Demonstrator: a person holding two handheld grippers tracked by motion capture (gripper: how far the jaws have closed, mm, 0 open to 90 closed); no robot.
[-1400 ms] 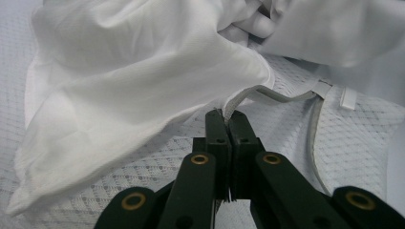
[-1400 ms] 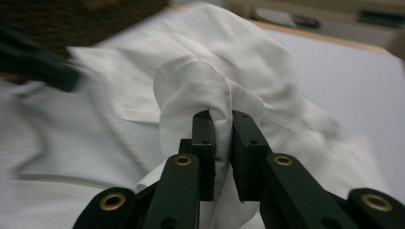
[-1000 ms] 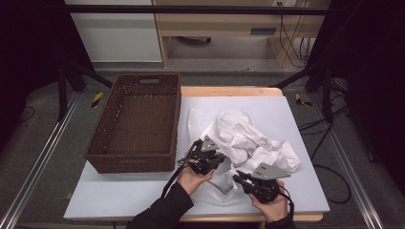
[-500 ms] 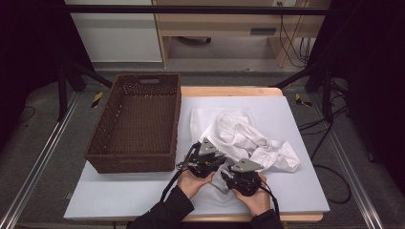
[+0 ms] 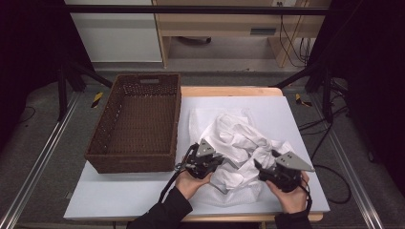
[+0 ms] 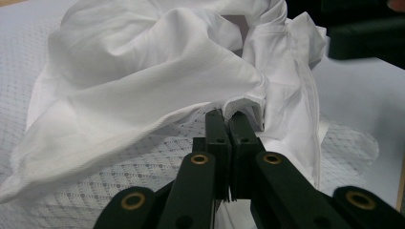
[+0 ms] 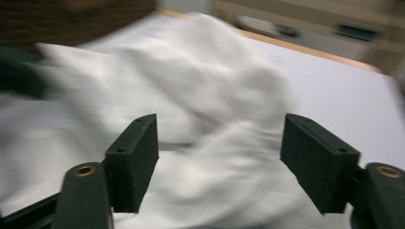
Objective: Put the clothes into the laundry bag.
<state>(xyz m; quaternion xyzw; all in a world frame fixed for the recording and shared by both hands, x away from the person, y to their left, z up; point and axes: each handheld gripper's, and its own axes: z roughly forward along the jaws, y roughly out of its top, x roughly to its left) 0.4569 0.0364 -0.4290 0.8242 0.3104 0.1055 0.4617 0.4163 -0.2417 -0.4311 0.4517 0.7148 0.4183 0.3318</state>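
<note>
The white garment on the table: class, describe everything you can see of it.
The white garment is a crumpled heap of thin, soft-looking woven cloth, with folds and a stitched hem, partly over a patterned mesh-like white layer. It lies on the pale blue table cover, right of the brown wicker basket and apart from it. The left gripper is shut on a folded edge. The right gripper, whose jaws have just been opening, stands wide at the heap's right side, pads off the cloth.

Black sleeve (image 5: pixel 165 214); 2 black grippers, brass-ringed screws, grey plates.
</note>
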